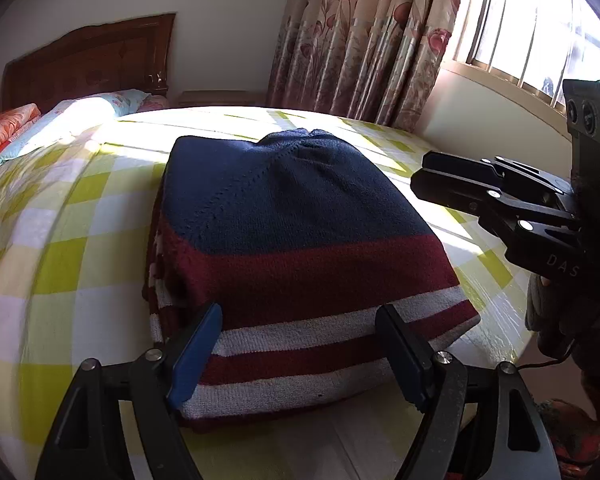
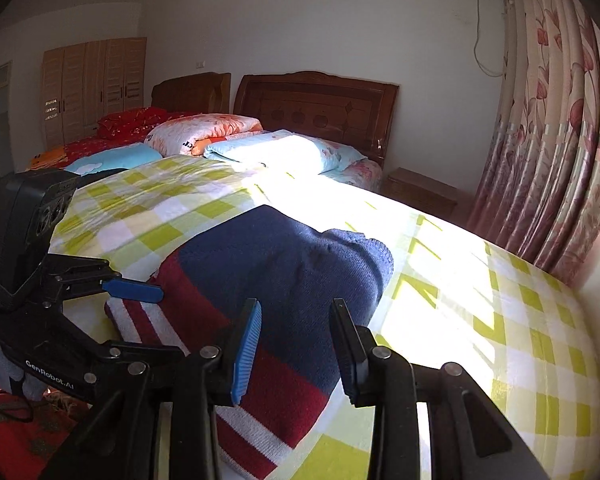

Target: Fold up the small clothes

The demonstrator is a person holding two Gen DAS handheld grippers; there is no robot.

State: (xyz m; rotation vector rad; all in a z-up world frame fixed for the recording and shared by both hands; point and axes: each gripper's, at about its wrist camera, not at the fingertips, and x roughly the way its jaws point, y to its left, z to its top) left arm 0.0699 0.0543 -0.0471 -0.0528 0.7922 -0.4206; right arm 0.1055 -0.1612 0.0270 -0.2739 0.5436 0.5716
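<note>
**Left wrist and right wrist: a folded sweater that could come undone**

Left wrist view: the left gripper [image 1: 300,344] is hanging over the near striped end of the sweater [image 1: 296,216]. Its 2 fingers are standing wide apart with nothing pinched between them. The sweater is lying folded in a thick stack in the middle of the checked bed cover [image 1: 60,248]. The right gripper [image 1: 418,174] is floating to the right side, not touching the sweater. I cannot tell from here how wide its fingers are standing. If a finger is catching the top layer while moving, the fold could be pulled open, I think. The near edge of the bed is close below, so a hard tug toward the camera could be dragging the stack off.

Right wrist view: the right gripper [image 2: 296,344] is hovering over the sweater [image 2: 284,264] with its 2 fingers partly apart and gripping nothing. The left gripper [image 2: 140,292] is sitting at the left, near the striped end. The 2 grippers are close, so they could be bumping. To the right, the bed cover [image 2: 520,320] is showing lots of bare, sunny room. The curtain [image 2: 560,160] is hanging well away.
</note>
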